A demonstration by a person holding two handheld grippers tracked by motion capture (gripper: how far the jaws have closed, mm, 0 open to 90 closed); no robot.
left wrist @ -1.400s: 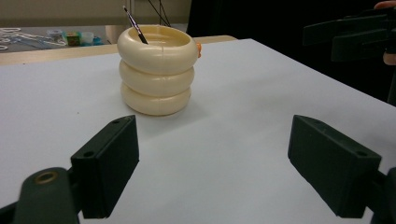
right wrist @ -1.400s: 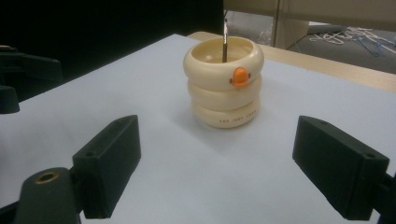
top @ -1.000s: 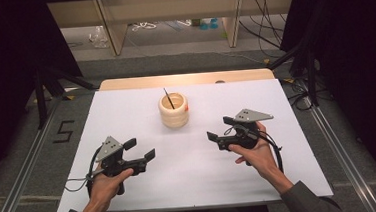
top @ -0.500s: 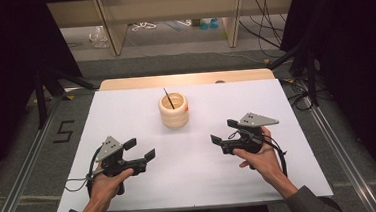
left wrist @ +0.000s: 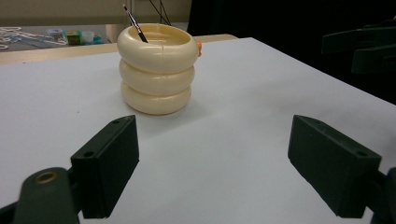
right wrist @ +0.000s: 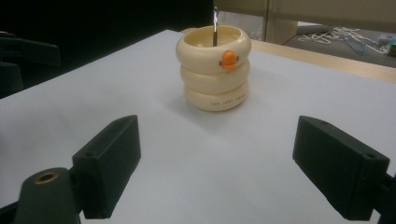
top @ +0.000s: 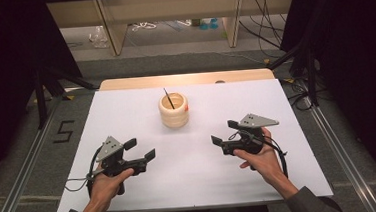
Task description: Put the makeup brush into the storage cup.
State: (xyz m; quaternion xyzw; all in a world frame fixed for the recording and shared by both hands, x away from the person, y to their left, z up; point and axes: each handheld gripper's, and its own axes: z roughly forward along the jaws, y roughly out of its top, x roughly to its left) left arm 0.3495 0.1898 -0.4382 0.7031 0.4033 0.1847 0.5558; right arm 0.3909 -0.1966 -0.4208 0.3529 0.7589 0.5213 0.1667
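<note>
Even overhead light brightens the white table (top: 126, 115); dark surroundings, soft shadows, near fingers (left wrist: 107, 172) slightly blurred.

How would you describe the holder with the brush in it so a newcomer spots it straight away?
Start from the white table top. At the middle of its far half stands a cream holder, ahead of both open grippers. It looks like three stacked rings, with a small orange knob on its top ring and a thin dark brush leaning inside.

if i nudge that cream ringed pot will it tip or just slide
The cream three-ring pot looks squat with a broad base, so it would probably slide on the smooth white table. The thin dark brush leaning inside would likely rattle or shift.
</note>
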